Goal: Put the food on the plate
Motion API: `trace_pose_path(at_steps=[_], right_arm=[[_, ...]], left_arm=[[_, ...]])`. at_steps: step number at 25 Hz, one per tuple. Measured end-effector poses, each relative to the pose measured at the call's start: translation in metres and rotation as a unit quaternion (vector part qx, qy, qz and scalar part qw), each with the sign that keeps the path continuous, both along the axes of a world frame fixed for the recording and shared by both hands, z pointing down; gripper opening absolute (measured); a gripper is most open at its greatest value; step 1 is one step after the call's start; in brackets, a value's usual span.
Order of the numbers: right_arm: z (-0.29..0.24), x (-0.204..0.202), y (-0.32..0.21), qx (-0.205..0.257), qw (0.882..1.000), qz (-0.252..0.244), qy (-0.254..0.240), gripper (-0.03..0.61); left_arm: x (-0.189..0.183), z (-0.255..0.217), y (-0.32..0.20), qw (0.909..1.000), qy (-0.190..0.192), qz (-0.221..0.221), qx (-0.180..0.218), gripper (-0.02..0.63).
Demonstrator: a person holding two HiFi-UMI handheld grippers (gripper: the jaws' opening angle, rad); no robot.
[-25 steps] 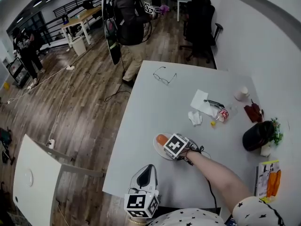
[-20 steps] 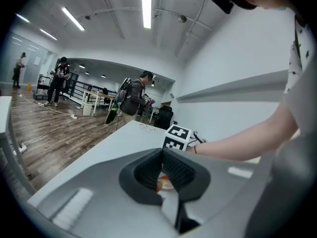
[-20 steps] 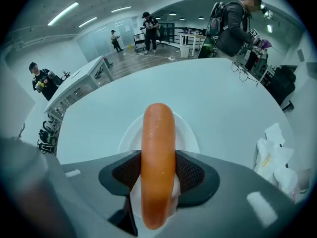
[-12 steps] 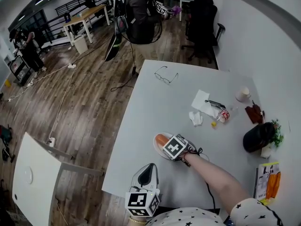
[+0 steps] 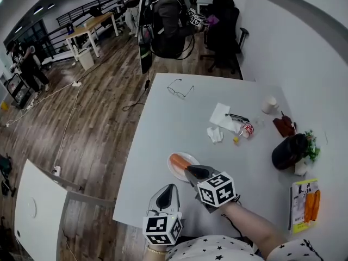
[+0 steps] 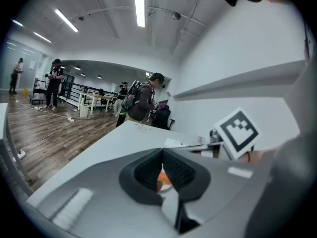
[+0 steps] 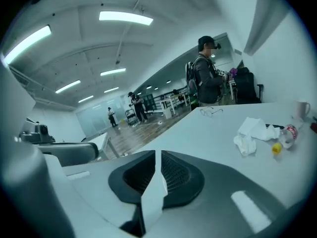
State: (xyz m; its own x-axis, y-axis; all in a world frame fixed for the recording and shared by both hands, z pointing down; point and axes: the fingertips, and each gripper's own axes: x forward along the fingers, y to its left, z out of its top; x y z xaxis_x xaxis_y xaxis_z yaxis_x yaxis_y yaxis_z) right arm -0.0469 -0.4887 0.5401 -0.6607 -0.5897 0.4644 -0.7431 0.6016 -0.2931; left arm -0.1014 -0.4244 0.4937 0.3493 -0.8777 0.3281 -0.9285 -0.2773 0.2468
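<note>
While the orange food [image 5: 178, 161] lay on the white plate [image 5: 173, 171] at the counter's [image 5: 179, 121] near-left side, the right gripper [image 5: 196, 173] hung just beside it, its fingers closing on nothing. The left gripper [image 5: 167, 196] had its fingers together, empty. Risk (my judgement): a careless swing clips the rim and rolls the food off. Tissue [image 5: 215, 135], glasses [image 5: 179, 89] and dark pot [image 5: 287, 151] sat well apart, far and right; nothing blocked.
</note>
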Motion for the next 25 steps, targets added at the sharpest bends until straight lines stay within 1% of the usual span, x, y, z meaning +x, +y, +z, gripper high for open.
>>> trace_pose_path(at_steps=[1,2,5,7,10,14,25], right_arm=[[-0.008,0.006,0.008,0.008,1.000,0.014,-0.011,0.012],[-0.015,0.011,0.015,0.017,0.999,0.026,-0.017,0.000],[-0.029,0.024,0.037,0.037,0.998,0.050,-0.020,0.000],[-0.037,0.029,0.047,0.044,0.997,0.055,-0.020,0.000],[-0.045,0.030,0.054,0.046,0.997,0.050,-0.025,-0.001],[-0.049,0.030,0.055,0.050,0.998,0.046,-0.017,-0.002],[-0.058,0.020,0.063,0.048,0.998,0.032,-0.031,-0.002]], left_arm=[[0.001,0.000,0.000,1.0000,-0.002,-0.002,-0.001,0.008],[0.003,0.000,0.000,1.0000,-0.004,-0.003,-0.003,0.008],[0.009,0.000,0.001,1.0000,-0.007,-0.002,-0.004,0.008],[0.014,0.000,0.001,0.9999,-0.010,0.000,-0.006,0.008],[0.021,0.001,0.000,0.9999,-0.011,0.005,-0.010,0.008],[0.028,-0.002,-0.001,0.9998,-0.012,0.008,-0.009,0.008],[0.031,-0.008,0.004,0.9998,-0.014,0.014,-0.005,0.008]])
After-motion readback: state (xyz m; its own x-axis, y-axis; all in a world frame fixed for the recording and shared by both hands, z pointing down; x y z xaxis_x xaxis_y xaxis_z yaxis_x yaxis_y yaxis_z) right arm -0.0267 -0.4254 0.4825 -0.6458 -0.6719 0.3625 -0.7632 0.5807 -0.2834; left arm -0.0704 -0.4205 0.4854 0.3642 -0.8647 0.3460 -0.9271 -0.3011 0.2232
